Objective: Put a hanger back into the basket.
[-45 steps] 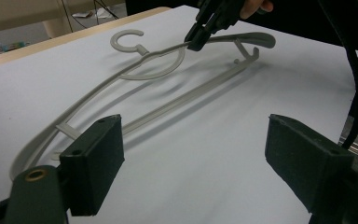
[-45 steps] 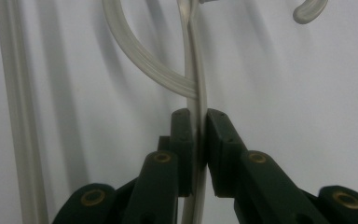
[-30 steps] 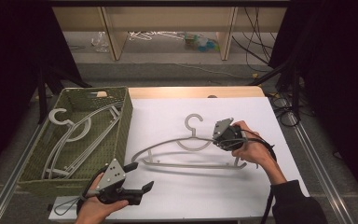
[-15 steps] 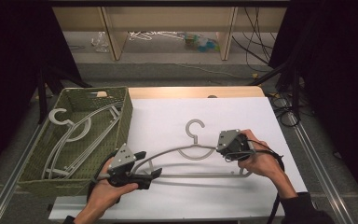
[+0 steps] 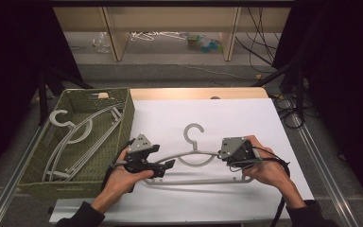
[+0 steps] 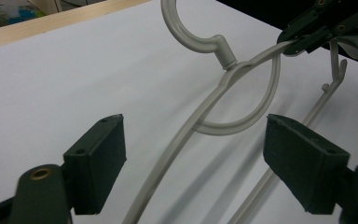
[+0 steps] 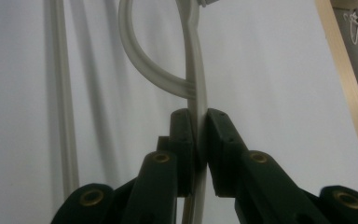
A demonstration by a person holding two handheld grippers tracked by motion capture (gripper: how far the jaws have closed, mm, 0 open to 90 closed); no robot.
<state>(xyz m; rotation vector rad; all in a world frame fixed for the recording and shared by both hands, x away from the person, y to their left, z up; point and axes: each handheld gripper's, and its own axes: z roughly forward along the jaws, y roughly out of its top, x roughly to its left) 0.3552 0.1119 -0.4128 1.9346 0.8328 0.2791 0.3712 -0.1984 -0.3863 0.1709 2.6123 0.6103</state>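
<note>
The right gripper (image 7: 197,140) clamped the grey hanger's (image 5: 194,163) right shoulder, steadying it (likely for lifting), while the left gripper (image 6: 193,163) straddled its left shoulder, jaws wide.

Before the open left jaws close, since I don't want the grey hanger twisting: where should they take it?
On the left shoulder arm of the hanger, already between the open left gripper jaws, coming from the left end. The arm is thin and rounded there; the right gripper clamps the opposite shoulder, so that probably balances it.
</note>
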